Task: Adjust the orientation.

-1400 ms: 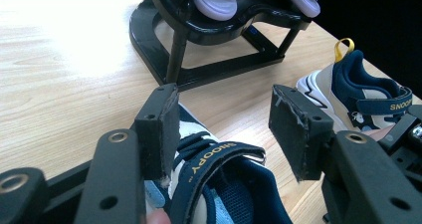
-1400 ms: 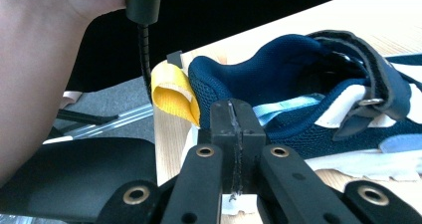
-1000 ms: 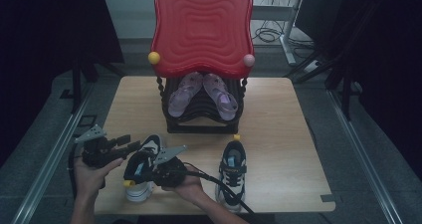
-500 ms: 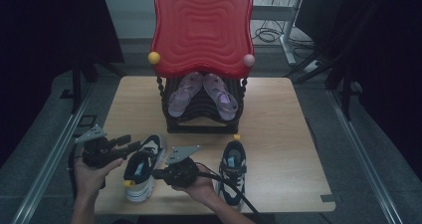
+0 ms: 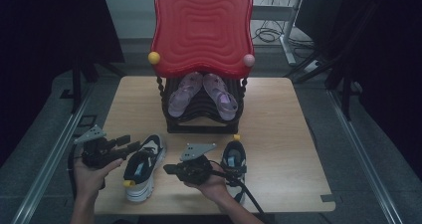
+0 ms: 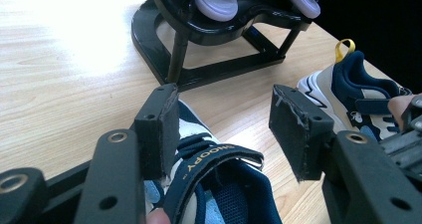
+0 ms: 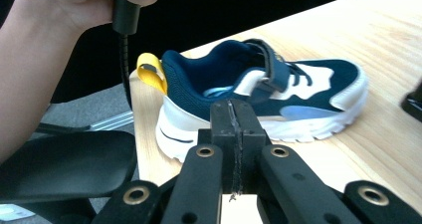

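Left sneaker, navy and white with a yellow heel loop, lies on its sole on the wooden table near the front edge, toe pointing away from me. My left gripper sits just beside it on the left, jaws spread wide, nothing between them. In the left gripper view the jaws straddle the shoe's strap; the left pad looks like it touches the strap, hard to be sure. My right gripper hangs between the two shoes, pointing left toward this sneaker. Its jaws are pressed fully together and hold nothing; in the right gripper view the sneaker lies just beyond the tips. The second sneaker stands right of my right hand, partly hidden by it, heel loop toward the rack. Black shoe rack stands mid-table with a pair of purple sandals on it, under a red wavy panel.
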A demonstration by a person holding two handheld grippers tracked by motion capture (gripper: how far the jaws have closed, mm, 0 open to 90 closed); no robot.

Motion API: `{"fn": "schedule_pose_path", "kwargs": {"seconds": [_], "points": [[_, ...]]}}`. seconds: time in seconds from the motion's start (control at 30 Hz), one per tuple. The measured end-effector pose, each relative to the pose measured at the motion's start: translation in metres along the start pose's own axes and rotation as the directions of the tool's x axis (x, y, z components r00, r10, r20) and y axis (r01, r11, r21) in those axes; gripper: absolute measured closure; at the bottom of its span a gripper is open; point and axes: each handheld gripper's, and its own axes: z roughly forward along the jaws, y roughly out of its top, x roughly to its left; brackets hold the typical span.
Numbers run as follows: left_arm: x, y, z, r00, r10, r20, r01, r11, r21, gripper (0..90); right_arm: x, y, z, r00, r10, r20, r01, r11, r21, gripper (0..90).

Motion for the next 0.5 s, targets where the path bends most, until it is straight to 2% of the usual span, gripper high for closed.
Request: {"fn": "schedule_pose_path", "kwargs": {"seconds": [0.27, 0.5], "points": [[0.0, 0.0, 0.001, 1.0, 0.0, 0.002, 0.0, 1.0, 0.008, 45.6, -0.01, -0.009, -0.026, 0.9985, 0.017, 0.053, -0.016, 1.0, -0.014, 89.8], [-0.001, 0.0, 0.003, 1.0, 0.003, 0.002, -0.003, 0.9999, 0.011, 45.6, -0.017, -0.02, -0.053, 0.9932, 0.044, 0.108, -0.04, 0.999, -0.03, 89.8]]}}
